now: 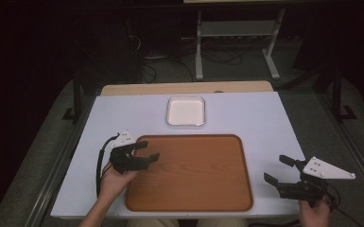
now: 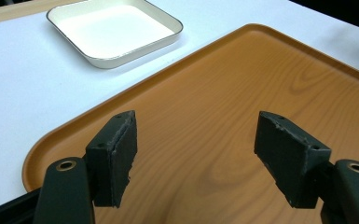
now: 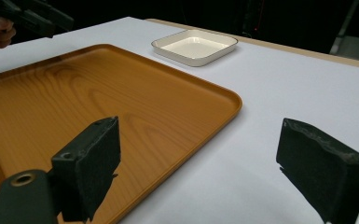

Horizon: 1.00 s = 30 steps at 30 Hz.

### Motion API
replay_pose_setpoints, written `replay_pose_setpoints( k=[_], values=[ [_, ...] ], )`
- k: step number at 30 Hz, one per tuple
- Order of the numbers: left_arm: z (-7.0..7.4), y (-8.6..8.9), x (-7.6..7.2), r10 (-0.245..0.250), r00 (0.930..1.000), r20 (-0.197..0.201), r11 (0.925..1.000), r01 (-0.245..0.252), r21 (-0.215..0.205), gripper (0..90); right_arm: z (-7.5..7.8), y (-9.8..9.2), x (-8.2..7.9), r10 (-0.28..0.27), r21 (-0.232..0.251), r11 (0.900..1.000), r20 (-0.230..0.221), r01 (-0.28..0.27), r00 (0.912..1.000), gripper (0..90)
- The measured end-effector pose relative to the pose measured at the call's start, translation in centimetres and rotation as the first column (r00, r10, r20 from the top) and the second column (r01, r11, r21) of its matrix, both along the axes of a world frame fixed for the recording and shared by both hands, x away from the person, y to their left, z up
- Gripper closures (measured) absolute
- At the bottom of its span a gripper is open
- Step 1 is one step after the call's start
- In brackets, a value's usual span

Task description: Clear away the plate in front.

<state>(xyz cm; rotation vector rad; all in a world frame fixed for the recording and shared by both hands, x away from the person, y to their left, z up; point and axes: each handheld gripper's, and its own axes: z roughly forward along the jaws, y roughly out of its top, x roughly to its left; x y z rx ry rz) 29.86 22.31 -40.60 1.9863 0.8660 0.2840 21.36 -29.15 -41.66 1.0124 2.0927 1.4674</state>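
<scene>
Wood-grain tray point(image 1: 194, 175) is laid mid-surface point(image 1: 246, 113), a white dish point(image 1: 186, 111) just beyond. The left tool point(image 1: 147, 150) is held wide apart over its left edge, nothing gripped; the right tool point(image 1: 278, 170), equally spread, is poised beside it.

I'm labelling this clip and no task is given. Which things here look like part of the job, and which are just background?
Likely part of the job (a judgement):
- wooden tray
- white square dish
- left gripper, open over the tray's left edge
- right gripper, open, right of the tray

Just background:
- metal stand behind the table
- floor cables
</scene>
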Motion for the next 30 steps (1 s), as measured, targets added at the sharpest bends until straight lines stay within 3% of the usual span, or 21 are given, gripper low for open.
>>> replay_pose_setpoints(
  k=[14, 20, 30],
  values=[
    [0.9, -1.0, 2.2, 0.001, 0.9997, -0.026, 0.9998, 0.0, 0.018, 31.8, 0.0, 0.1, 0.0, 0.006, 0.001, 1.0, 0.001, -0.006, 1.0, 12.6],
    [1.1, -2.1, 4.0, 0.011, 0.9993, -0.036, 0.9989, -0.01, 0.046, 33.5, 0.0, 0.1, 0.0, 0.01, 0.003, 1.0, 0.001, -0.01, 1.0, 12.6],
    [1.5, -3.4, 6.5, 0.025, 0.9974, -0.067, 0.9985, -0.022, 0.05, 36.2, 0.0, -0.1, 0.0, 0.013, 0.011, 1.0, 0.006, -0.013, 0.9999, 12.6]
  ],
)
